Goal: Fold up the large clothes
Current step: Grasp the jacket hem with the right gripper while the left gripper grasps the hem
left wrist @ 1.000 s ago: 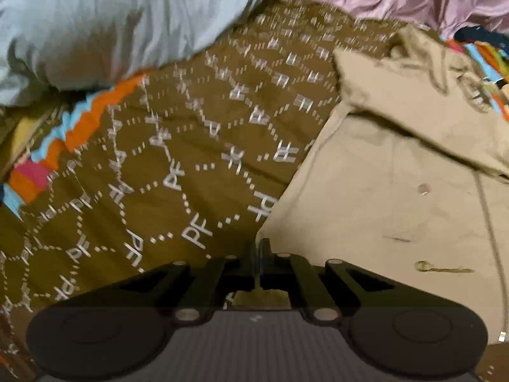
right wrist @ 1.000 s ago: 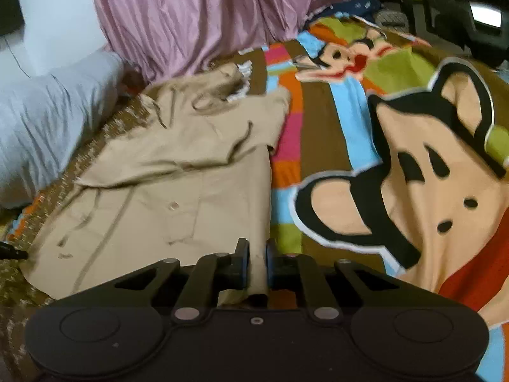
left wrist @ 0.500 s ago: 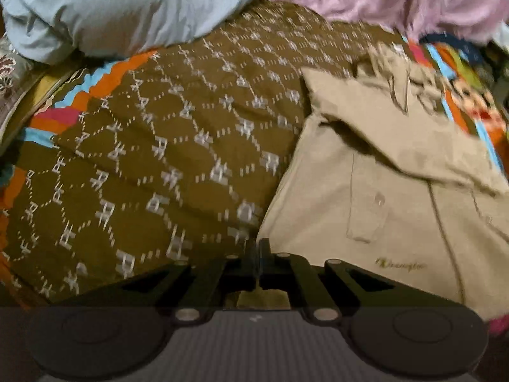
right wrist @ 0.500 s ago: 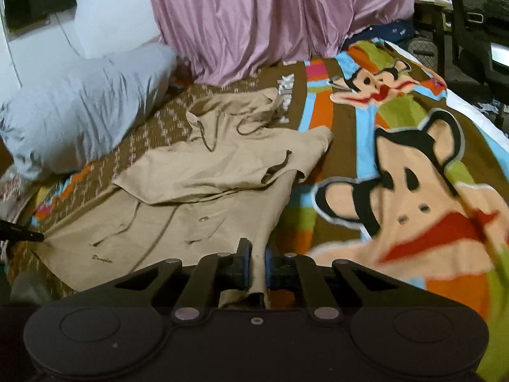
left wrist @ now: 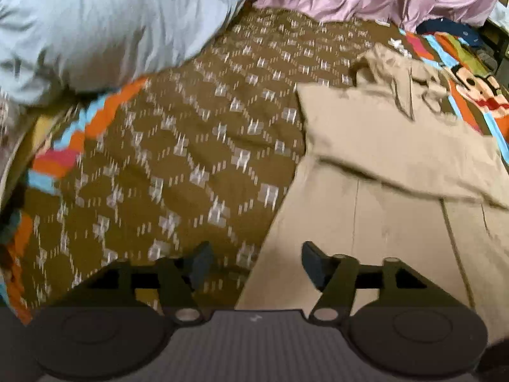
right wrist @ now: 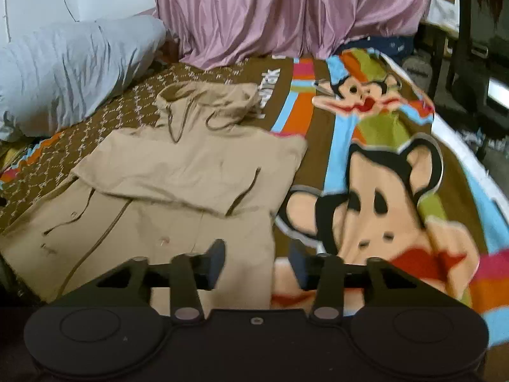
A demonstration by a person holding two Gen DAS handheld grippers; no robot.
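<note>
A tan hooded jacket (right wrist: pixel 178 187) lies flat on the bed, hood at the far end, both sleeves folded across the chest. In the left wrist view the jacket (left wrist: pixel 397 172) fills the right side. My left gripper (left wrist: pixel 256 265) hovers over the jacket's near left hem corner, jaws opening, nothing pressed between them. My right gripper (right wrist: pixel 257 262) hovers over the near right hem edge, jaws opening too, with the hem lying below the gap and free of the pads.
A brown patterned blanket (left wrist: pixel 191 146) covers the bed's left part, and a bright cartoon monkey blanket (right wrist: pixel 391 191) the right. A grey pillow (right wrist: pixel 70 70) lies at the far left. Pink curtains (right wrist: pixel 286 12) hang behind the bed. Dark furniture (right wrist: pixel 470 47) stands at the right.
Both grippers were shut on the jacket's bottom hem; both have now let go, opened and lifted away. The jacket lies flat on the bed.
</note>
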